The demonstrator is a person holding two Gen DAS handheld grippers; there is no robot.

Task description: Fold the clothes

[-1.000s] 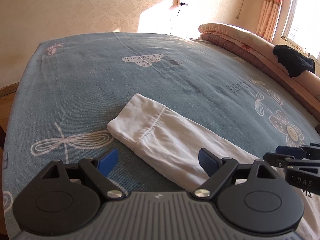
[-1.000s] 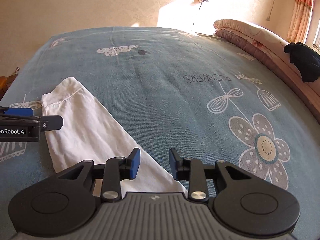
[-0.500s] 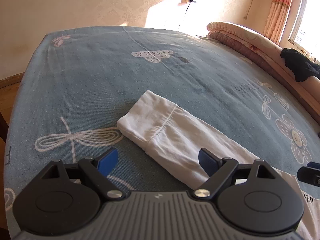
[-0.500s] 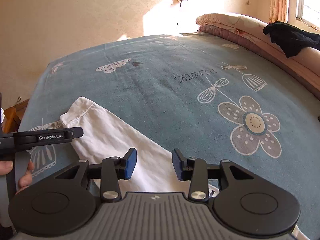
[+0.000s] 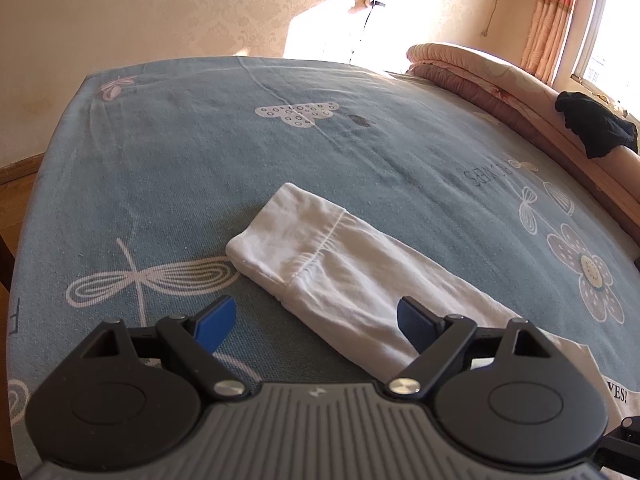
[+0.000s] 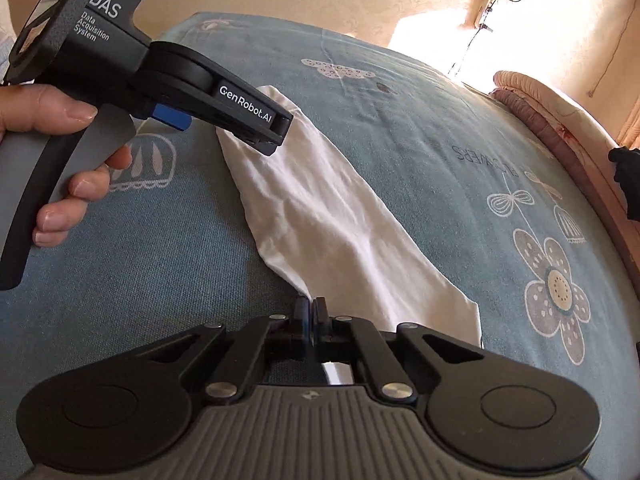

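Here the right tool (image 6: 311,312) seemingly pinches the crumpled white cotton garment's (image 6: 320,216) edge, the left tool (image 5: 316,322) gaping wide above it

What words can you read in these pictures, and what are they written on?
"DAS" and "Data Acquisition System": on the left gripper's dark body.
"GenRobot.AI": on that gripper's finger.
"FLOWERS": printed on the blue bedsheet, seen upside down.
"YES!": at the near end of the white garment; any letters before it are hidden.
A single letter at the sheet's left edge is cut off, not readable.
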